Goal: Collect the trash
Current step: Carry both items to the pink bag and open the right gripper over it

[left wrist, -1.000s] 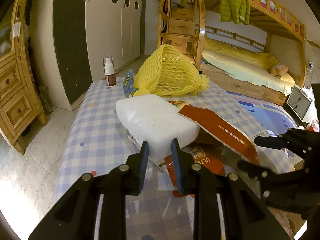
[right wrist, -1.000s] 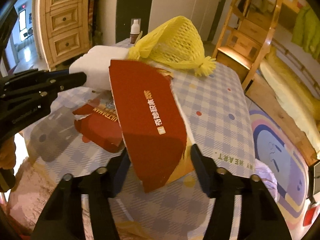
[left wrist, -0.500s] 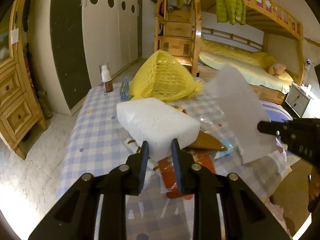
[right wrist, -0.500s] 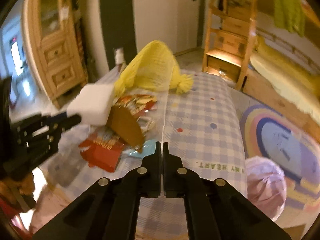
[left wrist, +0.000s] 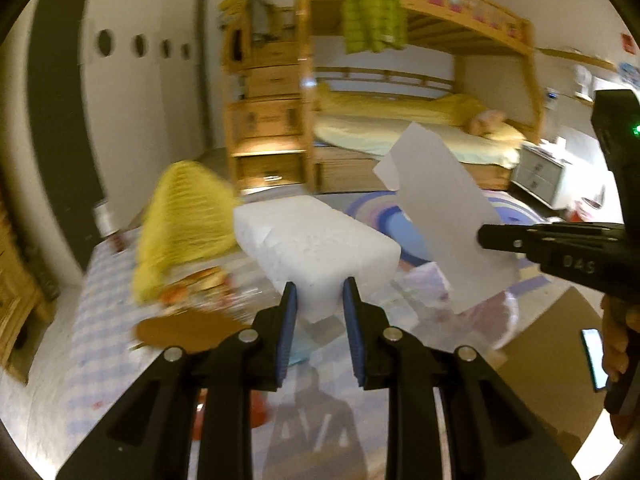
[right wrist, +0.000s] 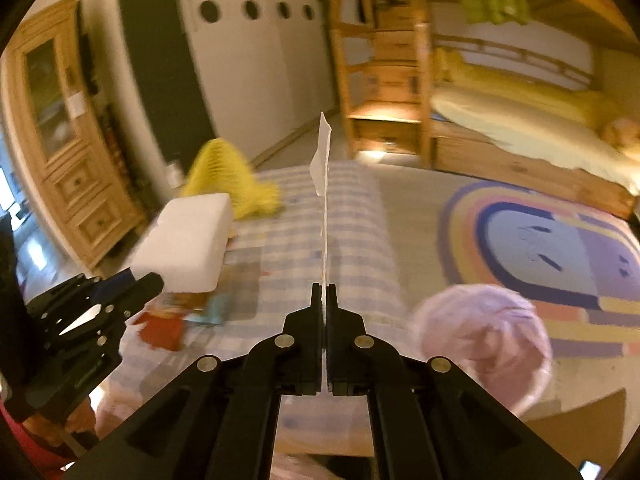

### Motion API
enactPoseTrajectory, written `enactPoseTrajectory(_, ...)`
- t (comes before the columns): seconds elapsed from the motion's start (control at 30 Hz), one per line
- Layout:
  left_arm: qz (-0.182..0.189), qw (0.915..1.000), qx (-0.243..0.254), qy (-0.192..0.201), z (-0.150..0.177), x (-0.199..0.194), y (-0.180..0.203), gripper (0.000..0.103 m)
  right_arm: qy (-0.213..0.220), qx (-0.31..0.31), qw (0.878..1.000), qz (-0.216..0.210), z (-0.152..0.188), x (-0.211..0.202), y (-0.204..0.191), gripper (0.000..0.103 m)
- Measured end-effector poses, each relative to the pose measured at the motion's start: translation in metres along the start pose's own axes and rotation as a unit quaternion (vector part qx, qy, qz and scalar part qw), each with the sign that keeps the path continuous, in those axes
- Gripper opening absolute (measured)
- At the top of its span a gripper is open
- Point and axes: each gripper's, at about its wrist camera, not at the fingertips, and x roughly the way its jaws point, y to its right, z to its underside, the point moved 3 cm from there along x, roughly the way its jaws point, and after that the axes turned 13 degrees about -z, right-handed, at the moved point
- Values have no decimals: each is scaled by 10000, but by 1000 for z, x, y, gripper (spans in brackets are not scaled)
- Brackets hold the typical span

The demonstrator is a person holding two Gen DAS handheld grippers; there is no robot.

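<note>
My left gripper (left wrist: 316, 300) is shut on a white foam block (left wrist: 316, 240), held clear above the checked table (right wrist: 352, 240). The right gripper (right wrist: 324, 292) is shut on a thin flat card (right wrist: 323, 168), seen edge-on in the right wrist view. From the left wrist view the card (left wrist: 440, 216) shows its white face, pinched at the tip of the right gripper (left wrist: 484, 236). The foam block (right wrist: 184, 240) and left gripper (right wrist: 148, 280) appear at the left of the right wrist view. A pink bag-lined bin (right wrist: 480, 340) stands on the floor beside the table.
A yellow foam net (left wrist: 184, 216), snack wrappers (left wrist: 192, 292) and a brown card piece (left wrist: 184, 330) lie on the table. A bunk bed (left wrist: 400, 136), a colourful rug (right wrist: 540, 240) and flat cardboard (left wrist: 552, 360) lie beyond. A hand holds a phone (left wrist: 594, 356).
The right gripper went from open around the red card to shut on it and lifted it, turning its white face out. Both grippers rose and swung right, away from the table's clutter.
</note>
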Motion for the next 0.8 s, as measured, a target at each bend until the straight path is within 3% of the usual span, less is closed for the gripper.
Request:
enactPoseTrajectory(0.17,527,9978,388,96,-15,16,65,22,-27,447,9971,622,14,-15,60,1)
enactPoseTrajectory(0.4,968,9917,840,109,-27,40,134,22,-139,1056,9886,1064,29,-14,132,2)
enactPoseTrajectory(0.53,1061,9901,923,28,-30,56,151,23,-236,1290,9849,1127,39,-2,166,9)
enactPoseTrajectory(0.6,1091,9892,978,-41,-30,64,160,23,-238,1458,9830,1090,43,-1,178,27)
enactPoseTrajectory(0.67,1131,9880,1043,-93,-28,68,166,23,-152,1482,9829,1083,44,-7,180,33)
enactPoseTrajectory(0.8,1259,9846,1204,-151,-27,77,185,24,-7,1574,9812,1118,46,-23,186,35)
